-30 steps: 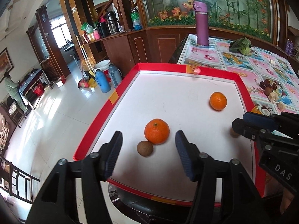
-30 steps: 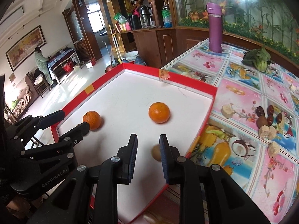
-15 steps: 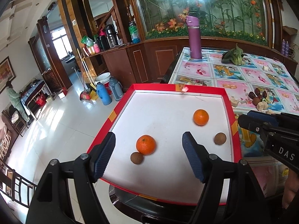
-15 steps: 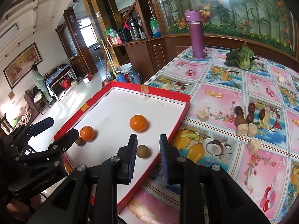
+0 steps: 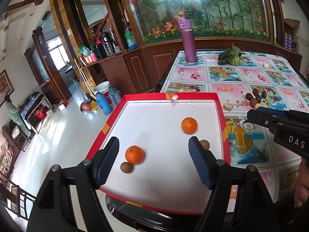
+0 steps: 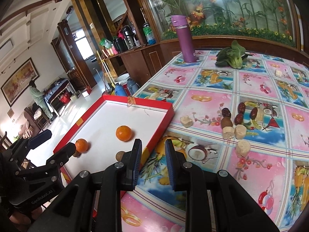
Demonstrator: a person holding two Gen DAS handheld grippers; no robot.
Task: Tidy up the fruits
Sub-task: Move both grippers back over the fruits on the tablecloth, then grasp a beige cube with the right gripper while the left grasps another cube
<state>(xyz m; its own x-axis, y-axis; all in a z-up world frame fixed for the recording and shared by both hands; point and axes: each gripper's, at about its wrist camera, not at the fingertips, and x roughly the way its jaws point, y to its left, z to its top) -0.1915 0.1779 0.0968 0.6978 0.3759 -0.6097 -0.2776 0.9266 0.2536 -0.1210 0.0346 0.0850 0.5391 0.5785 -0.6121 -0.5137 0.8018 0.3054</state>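
My red tray (image 5: 220, 112) holds two oranges (image 5: 189, 125) and two kiwis (image 5: 126, 167). More fruit (image 6: 226, 122) waits on the tablecloth, I think. My left gripper (image 5: 154, 160) is wide apart, my right gripper (image 6: 153, 162) slightly apart; both empty.

Upper centre of the left-wrist view: purple flask (image 5: 188, 40), upright at the far edge of a fruit-patterned tablecloth (image 5: 222, 75). To its right, a leafy green vegetable (image 5: 230, 56), lying flat, well apart from the flask. Behind both, across the top: bamboo-and-flower panel (image 5: 212, 9) above a dark wooden cabinet (image 5: 135, 67). On the cabinet's shelf, left of centre: black carafe (image 5: 107, 42) among bottles and cups. Down on the pale tiled floor, middle left: blue thermos (image 5: 103, 103), grey thermos (image 5: 114, 96) just beside it, white bucket (image 5: 102, 87) behind, red dustpan (image 5: 85, 106) nearby. Far left edge: person in a green jacket (image 5: 14, 116), back turned, at a low table. Left side of the right-wrist view: framed painting (image 6: 19, 79) on the wall.
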